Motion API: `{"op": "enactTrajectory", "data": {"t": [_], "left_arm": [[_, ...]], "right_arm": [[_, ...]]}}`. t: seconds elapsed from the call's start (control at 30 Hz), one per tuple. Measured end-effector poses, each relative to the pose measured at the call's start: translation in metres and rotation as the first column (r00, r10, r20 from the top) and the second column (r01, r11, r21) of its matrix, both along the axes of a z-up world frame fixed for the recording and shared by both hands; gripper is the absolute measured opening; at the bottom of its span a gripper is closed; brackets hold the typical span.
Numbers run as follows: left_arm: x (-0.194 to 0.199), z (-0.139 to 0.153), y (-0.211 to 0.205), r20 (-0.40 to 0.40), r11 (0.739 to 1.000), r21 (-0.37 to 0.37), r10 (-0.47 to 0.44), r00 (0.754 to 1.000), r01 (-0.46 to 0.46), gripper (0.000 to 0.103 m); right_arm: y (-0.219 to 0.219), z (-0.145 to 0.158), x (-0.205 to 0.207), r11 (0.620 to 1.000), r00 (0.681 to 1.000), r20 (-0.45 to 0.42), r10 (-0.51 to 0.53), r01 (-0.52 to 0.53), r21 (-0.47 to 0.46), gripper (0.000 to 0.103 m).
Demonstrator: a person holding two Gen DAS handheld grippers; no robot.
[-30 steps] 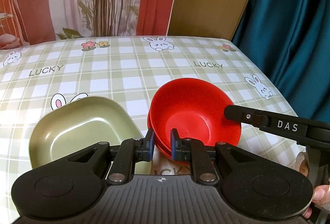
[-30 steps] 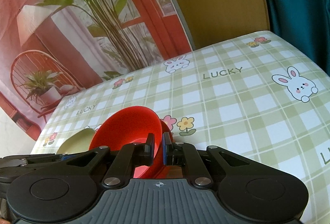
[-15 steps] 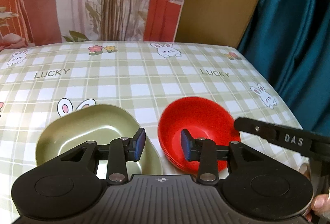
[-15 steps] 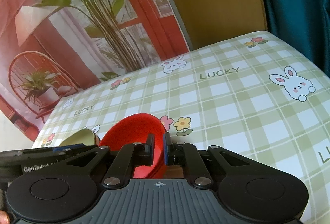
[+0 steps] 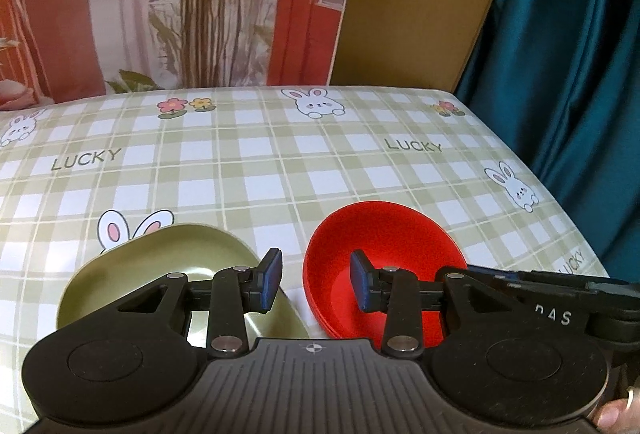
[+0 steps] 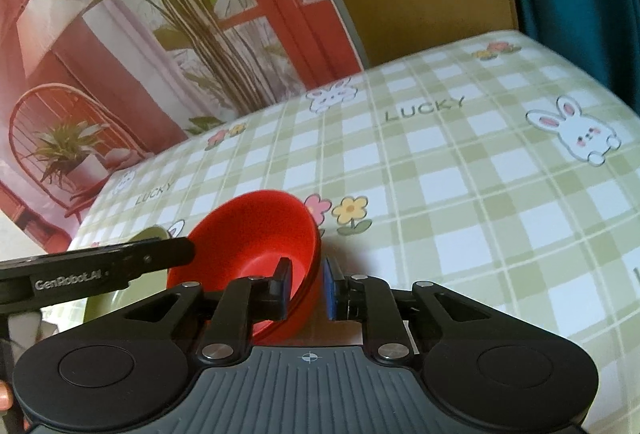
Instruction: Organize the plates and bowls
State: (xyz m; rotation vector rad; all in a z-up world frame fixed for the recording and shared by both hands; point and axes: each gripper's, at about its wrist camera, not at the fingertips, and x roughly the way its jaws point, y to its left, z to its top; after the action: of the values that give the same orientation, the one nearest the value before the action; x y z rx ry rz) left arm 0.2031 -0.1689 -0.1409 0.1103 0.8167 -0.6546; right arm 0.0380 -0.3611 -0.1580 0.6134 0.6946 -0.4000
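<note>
Olive-green and square-cornered, a shallow plate sits at the left of the gingham-covered surface, with the red bowls just beside it to the right: what looks like two nested together, a second rim showing beneath the first. The left hand-held gripper hovers over the gap between plate and bowls, released, its blue pads spread wide and touching nothing; a second ago those pads were nearly together at the near rim of the bowls, and the camera now sits higher and farther back. To the right, the right hand-held gripper straddles the wall of the red bowls, one finger inside, one outside. A second ago it was clenched on that rim with the top bowl tilted up; now the bowls rest level on the surface and a sliver of space shows beside the outer pad, so the grip appears to be loosening, though whether it has fully let go cannot be told. Judged from this, the bowls are stacked and set down, and the plate, untouched in these views, is the likely next piece to be placed.
</note>
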Motion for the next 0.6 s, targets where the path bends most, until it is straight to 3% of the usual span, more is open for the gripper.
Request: {"op": "enactTrajectory", "data": {"t": [0.33,0.6], "left_arm": [[0.022,-0.012,-0.016,-0.072,0.998,0.053,-0.035,0.997,0.039,0.039],[0.025,-0.018,-0.02,-0.125,0.998,0.043,-0.046,0.991,0.052,0.038]], "right_arm": [[-0.002,-0.002,0.002,1.0,1.0,-0.003,0.002,-0.002,0.022,0.016],[-0.003,-0.003,0.002,1.0,1.0,-0.003,0.001,-0.001,0.028,0.016]]}}
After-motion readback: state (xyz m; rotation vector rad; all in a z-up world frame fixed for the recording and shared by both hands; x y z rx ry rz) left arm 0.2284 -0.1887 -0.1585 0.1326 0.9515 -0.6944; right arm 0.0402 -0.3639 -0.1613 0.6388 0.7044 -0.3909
